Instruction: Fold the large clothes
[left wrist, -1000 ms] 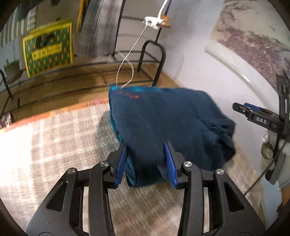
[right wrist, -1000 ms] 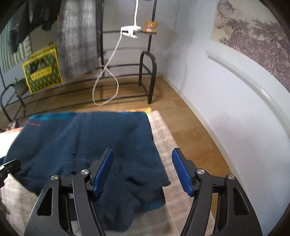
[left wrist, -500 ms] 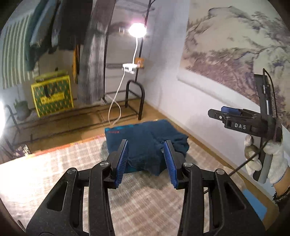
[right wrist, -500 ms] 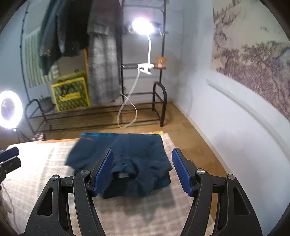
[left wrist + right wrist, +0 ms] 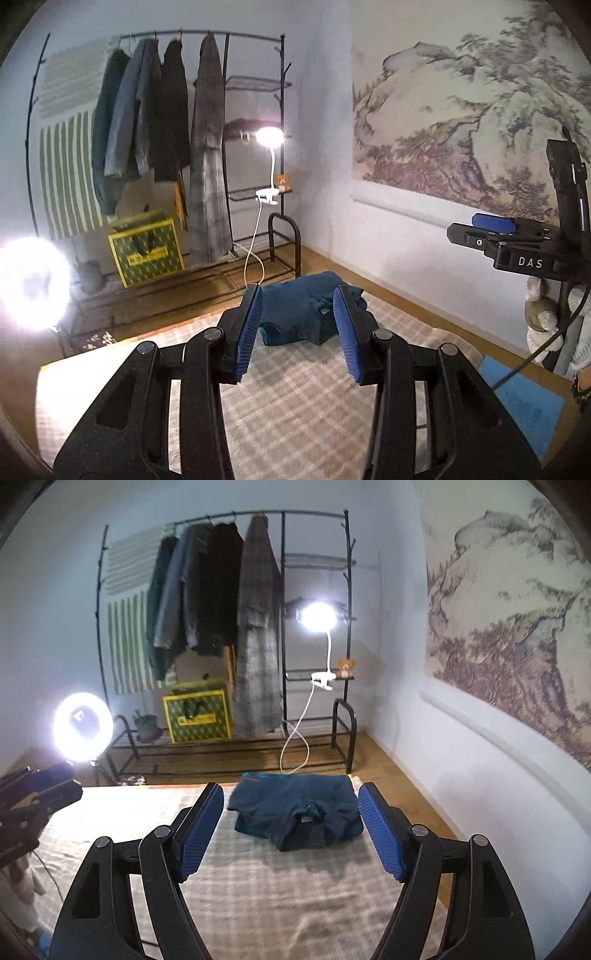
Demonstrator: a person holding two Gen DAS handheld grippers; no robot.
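Both tools are held empty above the checked cloth (image 5: 295,904), well back from the folded blue garment (image 5: 295,812) at its far end, the left tool (image 5: 297,328) part open, the right tool (image 5: 290,830) opening wider.

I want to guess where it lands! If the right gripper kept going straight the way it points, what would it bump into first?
Probably the folded blue garment on the checked blanket. The right gripper holds nothing, its jaws are opening, and the garment sits right between them in view. Depth is hard to judge.
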